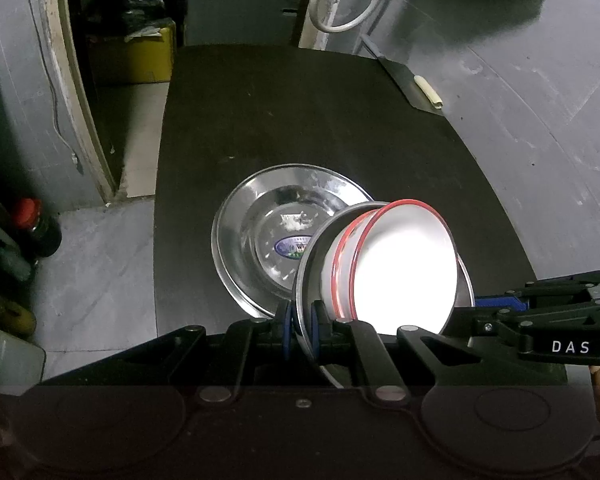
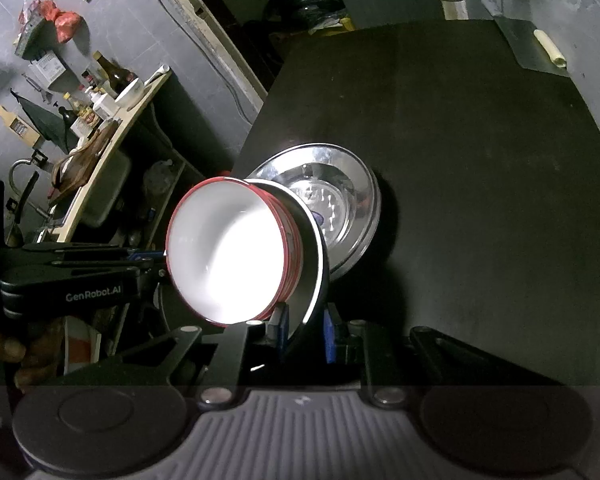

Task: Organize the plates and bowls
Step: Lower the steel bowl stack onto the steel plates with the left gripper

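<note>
Left wrist view: left gripper [image 1: 302, 320] clamped shut on the near rim of a steel plate [image 1: 306, 276], lifted and tilted, carrying stacked white bowls [image 1: 404, 264] with red rims. Right gripper [image 1: 496, 302] reaching in from the right edge at the far rim. Below, a second steel dish [image 1: 252, 232] flat on the black table [image 1: 300, 120]. Probably light but slick metal; bowls loose, breakable, liable to slide. Rim best pinched on both sides.

Right wrist view: right gripper [image 2: 304, 330] closed on the plate's edge [image 2: 314, 276], bowls [image 2: 224, 256] leaning left toward the left gripper [image 2: 156, 266]. Cleaver [image 2: 520, 44] far back, well apart; cluttered shelf [image 2: 100, 136] off to the left.
</note>
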A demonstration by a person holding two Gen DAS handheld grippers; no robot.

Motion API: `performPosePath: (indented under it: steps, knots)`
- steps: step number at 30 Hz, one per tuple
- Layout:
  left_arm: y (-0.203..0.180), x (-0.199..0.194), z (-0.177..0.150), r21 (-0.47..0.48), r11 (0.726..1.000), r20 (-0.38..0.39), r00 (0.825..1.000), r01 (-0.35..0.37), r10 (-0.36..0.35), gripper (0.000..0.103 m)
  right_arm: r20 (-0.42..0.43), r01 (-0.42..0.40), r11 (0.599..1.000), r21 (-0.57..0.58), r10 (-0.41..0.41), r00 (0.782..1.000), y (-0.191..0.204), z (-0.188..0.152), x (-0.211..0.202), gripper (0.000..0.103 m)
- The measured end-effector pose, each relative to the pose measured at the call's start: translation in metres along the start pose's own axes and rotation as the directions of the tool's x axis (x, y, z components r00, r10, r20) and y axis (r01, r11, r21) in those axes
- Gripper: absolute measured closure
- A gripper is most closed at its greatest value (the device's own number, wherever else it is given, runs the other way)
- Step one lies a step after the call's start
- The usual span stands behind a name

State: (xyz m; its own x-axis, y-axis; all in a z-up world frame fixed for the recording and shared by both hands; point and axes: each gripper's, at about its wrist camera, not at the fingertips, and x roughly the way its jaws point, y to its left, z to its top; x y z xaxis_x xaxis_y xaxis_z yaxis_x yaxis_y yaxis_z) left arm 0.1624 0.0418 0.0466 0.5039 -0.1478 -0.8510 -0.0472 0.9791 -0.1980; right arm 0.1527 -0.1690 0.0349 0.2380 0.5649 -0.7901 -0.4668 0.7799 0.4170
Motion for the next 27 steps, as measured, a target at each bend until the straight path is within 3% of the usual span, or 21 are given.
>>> performPosePath:
  steps: [27]
  knots:
    - [0.011,0.028,0.033,-0.056,0.998,0.015,0.999,-0.037,0.038,0.095,-0.002,-0.024,0.999,-0.04,0.024,1.0,-0.016,0.037,0.016,0.082]
